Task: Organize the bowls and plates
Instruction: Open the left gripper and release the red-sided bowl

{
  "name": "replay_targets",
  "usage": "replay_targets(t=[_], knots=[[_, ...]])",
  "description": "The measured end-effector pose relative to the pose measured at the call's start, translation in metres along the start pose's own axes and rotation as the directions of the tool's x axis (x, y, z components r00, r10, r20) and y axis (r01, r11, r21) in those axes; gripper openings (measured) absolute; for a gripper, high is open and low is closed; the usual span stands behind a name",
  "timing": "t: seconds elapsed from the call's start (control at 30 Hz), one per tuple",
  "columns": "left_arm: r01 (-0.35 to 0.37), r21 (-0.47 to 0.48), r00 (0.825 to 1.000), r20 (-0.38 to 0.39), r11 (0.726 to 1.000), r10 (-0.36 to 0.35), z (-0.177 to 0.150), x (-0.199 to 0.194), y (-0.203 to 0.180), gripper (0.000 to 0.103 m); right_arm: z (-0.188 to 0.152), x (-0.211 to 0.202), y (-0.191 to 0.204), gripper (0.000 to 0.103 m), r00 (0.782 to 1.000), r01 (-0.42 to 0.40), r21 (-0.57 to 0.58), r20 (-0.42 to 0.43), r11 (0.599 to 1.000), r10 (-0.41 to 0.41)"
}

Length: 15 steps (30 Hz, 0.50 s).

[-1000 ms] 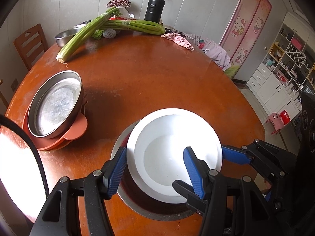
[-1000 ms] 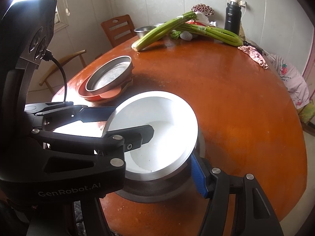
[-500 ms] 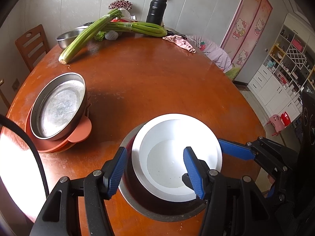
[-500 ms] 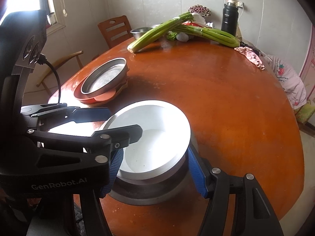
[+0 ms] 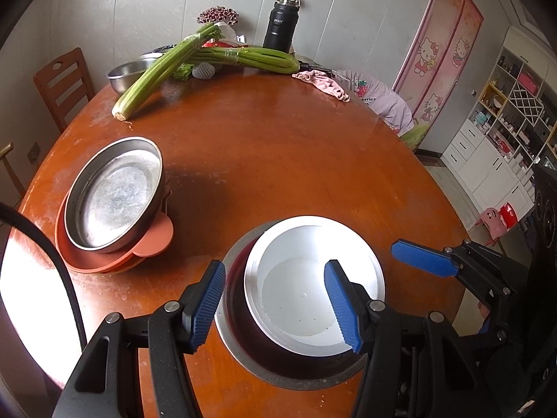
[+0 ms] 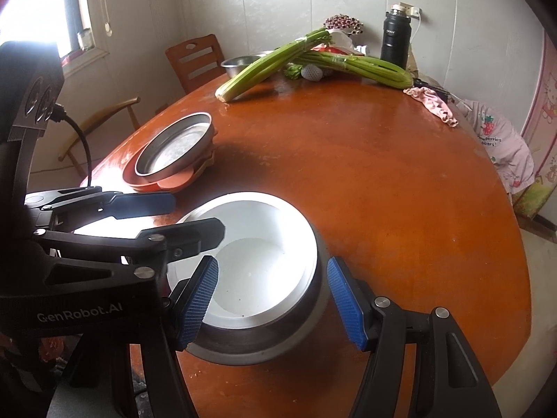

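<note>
White round bowl (image 5: 313, 289) nested in steel basin (image 5: 278, 362), between both fingers. Left gripper (image 5: 275, 306) and right gripper (image 6: 271, 299) parted, gripping nothing.

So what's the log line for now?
white bowl: nested in steel bowl | left fingers: open, astride rim | right fingers: open, astride rim
</note>
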<state>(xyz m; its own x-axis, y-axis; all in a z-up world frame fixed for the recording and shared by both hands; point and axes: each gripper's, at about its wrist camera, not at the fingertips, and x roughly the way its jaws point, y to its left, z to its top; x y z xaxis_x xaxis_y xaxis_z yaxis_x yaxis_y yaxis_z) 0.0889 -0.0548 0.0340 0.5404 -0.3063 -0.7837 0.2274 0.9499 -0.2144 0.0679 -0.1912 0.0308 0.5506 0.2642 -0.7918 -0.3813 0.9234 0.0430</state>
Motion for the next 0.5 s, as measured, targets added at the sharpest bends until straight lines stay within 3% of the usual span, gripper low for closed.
replay_targets(t=[0.5], knots=[[-0.041,-0.011,0.999,-0.004,0.999,0.041,0.005,-0.003,0.002,0.061,0.004,0.000,-0.021,0.067,0.999,-0.036,0.091,-0.008,0.995,0.037]])
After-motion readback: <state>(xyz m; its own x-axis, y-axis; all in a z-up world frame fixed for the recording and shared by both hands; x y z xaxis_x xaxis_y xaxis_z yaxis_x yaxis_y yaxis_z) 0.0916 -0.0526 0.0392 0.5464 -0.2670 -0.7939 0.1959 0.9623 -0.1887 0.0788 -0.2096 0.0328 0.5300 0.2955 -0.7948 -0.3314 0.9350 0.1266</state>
